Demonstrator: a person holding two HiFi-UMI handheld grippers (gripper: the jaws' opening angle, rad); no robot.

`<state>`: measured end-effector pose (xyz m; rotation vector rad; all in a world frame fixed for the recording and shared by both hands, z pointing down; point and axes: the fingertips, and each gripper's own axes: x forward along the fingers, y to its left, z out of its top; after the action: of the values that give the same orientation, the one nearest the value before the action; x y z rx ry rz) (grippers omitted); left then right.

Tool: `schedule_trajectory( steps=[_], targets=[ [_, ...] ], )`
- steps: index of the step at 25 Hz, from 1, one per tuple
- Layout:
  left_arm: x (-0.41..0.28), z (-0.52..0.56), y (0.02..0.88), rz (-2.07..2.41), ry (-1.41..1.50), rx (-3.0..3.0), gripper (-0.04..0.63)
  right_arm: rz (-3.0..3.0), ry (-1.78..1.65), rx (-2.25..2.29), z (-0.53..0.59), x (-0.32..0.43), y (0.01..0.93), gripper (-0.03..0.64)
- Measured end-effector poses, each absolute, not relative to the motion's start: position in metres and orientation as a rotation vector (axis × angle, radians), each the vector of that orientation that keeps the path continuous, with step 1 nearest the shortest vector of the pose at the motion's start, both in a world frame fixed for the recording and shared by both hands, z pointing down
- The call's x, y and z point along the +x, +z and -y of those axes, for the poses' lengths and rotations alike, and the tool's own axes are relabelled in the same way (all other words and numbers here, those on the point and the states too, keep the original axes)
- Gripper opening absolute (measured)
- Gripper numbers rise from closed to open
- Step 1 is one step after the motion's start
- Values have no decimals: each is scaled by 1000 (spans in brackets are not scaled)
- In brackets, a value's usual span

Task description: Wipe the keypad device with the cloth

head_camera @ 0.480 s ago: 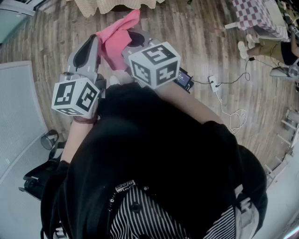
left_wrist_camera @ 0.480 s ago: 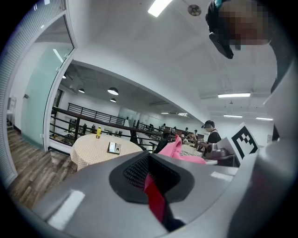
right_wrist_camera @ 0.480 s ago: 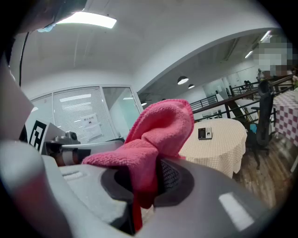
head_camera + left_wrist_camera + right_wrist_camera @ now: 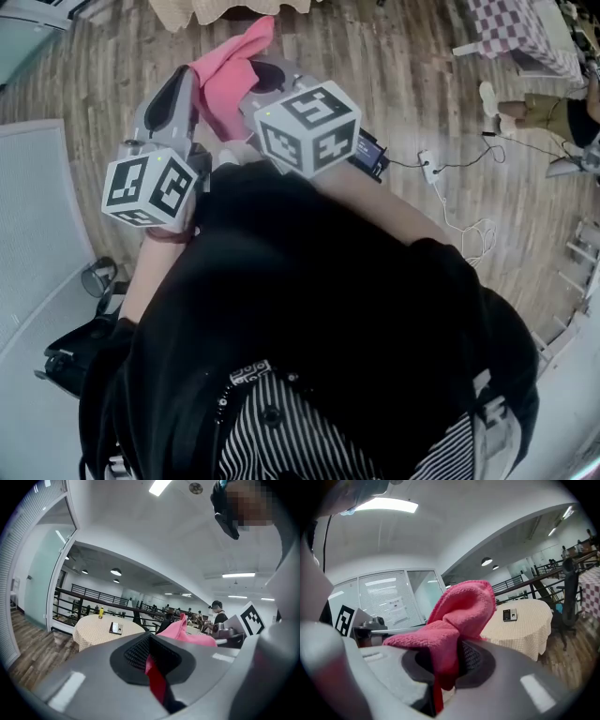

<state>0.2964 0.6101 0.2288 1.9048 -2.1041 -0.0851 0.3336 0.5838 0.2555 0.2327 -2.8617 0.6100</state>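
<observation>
The keypad device (image 4: 115, 628) is a small dark panel that lies flat on a round table with a cream cover (image 4: 101, 632), some way ahead; it shows again as the device (image 4: 509, 615) in the right gripper view. My right gripper (image 4: 450, 663) is shut on a pink cloth (image 4: 457, 620), which bunches up above the jaws. In the head view the cloth (image 4: 230, 70) hangs off the right gripper (image 4: 262, 80), beside the left gripper (image 4: 178, 94). My left gripper (image 4: 150, 653) is shut with nothing in it. Both are raised close to my chest.
A power strip with a white cable (image 4: 427, 167) lies on the wooden floor. A checked table (image 4: 516, 23) and a person's legs (image 4: 530, 108) are at the far right. A dark bag (image 4: 75, 361) sits at the left by a grey panel (image 4: 37, 216).
Both grippers and the cloth have shifted slightly up and to the left. The grip on the cloth is the same.
</observation>
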Motion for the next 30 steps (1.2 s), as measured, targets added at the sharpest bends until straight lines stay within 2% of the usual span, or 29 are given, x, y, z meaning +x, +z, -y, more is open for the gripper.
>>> schedule_trajectory(
  steps=[12,30],
  targets=[
    [314,-594,225,2096,-7,1940,-6,2897,663,140,-577,342,245,64],
    [298,-514,219,1997,-107,2096,-5,2886,630,289,-501,329,239,64]
  ],
)
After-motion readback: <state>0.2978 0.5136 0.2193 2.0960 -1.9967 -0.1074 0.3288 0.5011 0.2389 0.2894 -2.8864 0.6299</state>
